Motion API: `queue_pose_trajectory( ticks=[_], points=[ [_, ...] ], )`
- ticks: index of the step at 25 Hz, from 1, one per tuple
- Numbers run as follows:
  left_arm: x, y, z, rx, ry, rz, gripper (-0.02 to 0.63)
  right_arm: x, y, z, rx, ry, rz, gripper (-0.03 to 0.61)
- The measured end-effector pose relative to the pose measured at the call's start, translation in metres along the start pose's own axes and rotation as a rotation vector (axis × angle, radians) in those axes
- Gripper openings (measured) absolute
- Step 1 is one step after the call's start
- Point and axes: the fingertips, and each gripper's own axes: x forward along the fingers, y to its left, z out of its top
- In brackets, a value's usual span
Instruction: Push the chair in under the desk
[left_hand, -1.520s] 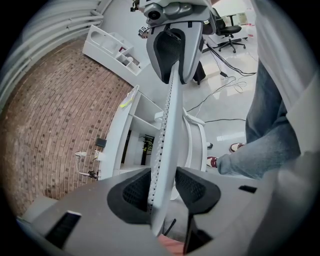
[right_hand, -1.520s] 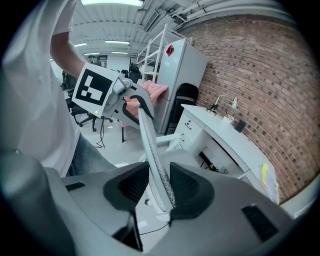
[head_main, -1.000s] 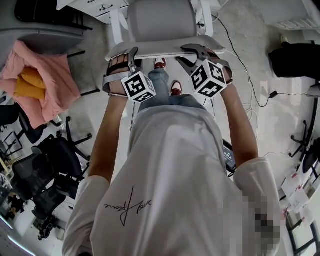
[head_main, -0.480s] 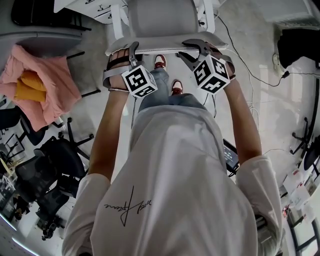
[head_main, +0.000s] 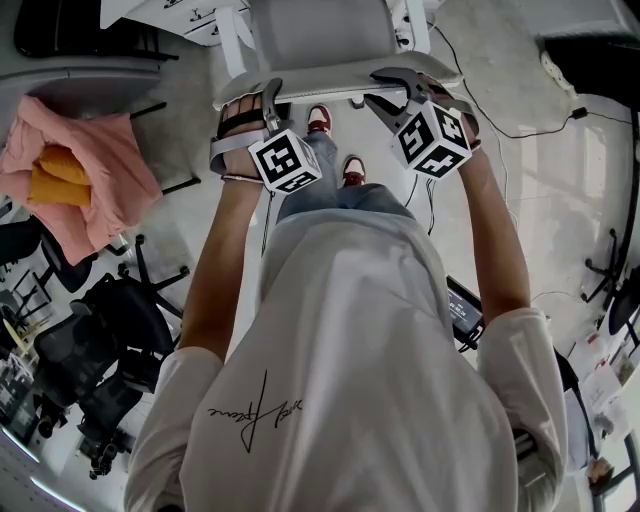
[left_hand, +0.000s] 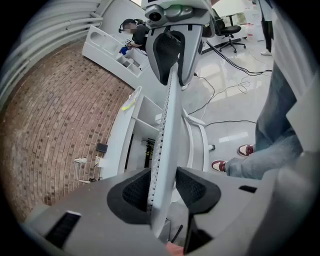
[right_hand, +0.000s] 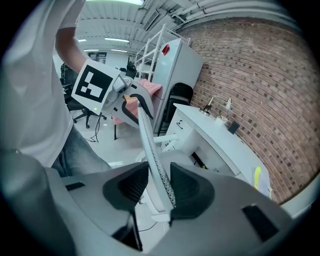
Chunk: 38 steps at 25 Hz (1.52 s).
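A grey office chair shows in the head view by its backrest top edge (head_main: 335, 72), with the white desk (head_main: 175, 12) just beyond it. My left gripper (head_main: 268, 98) and right gripper (head_main: 392, 86) each clamp that edge from the near side. In the left gripper view the thin perforated backrest (left_hand: 165, 125) runs between the pads of the left gripper (left_hand: 162, 186), which is shut on it. The right gripper view shows the same edge (right_hand: 147, 135) pinched by the right gripper (right_hand: 152, 186). The desk (right_hand: 220, 142) stands behind.
A pink cloth (head_main: 85, 165) lies over a chair at the left. Black office chairs (head_main: 95, 345) crowd the lower left. Cables (head_main: 520, 130) trail over the floor at the right. The person's shoes (head_main: 320, 120) are under the backrest. A brick wall (left_hand: 55, 125) backs the desk.
The chair and both grippers have shifted a little away from the person, toward the desk. Both grips on the backrest edge look unchanged.
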Motion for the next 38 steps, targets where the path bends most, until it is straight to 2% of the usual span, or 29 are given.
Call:
queue_pose_trajectory(
  ticks=[6, 13, 15, 18, 19, 24, 30, 38],
  points=[
    [0.008, 0.005, 0.007, -0.008, -0.008, 0.004, 0.155, 0.003, -0.014, -0.005, -0.028, 0.000, 0.000, 0.156],
    [0.026, 0.013, 0.003, -0.003, 0.039, -0.010, 0.155, 0.012, -0.026, -0.004, -0.046, -0.010, 0.001, 0.161],
    [0.036, 0.009, 0.004, 0.029, 0.047, -0.023, 0.128, 0.011, -0.027, -0.005, -0.047, -0.007, 0.009, 0.161],
    [0.046, 0.005, 0.007, 0.094, 0.049, 0.028, 0.050, 0.009, -0.028, -0.011, -0.050, -0.013, -0.015, 0.173],
    [0.047, 0.003, 0.009, 0.103, 0.051, 0.046, 0.046, 0.009, -0.028, -0.013, -0.046, -0.009, -0.015, 0.182],
    [0.044, 0.004, 0.016, 0.102, 0.052, 0.072, 0.048, 0.006, -0.031, -0.018, -0.037, 0.010, 0.001, 0.186],
    [0.042, 0.007, 0.011, 0.084, 0.036, 0.065, 0.055, 0.008, -0.029, -0.013, -0.052, 0.008, -0.041, 0.187],
    [0.035, 0.005, 0.013, 0.050, -0.006, 0.031, 0.087, 0.009, -0.027, -0.013, -0.014, 0.032, -0.111, 0.189]
  ],
)
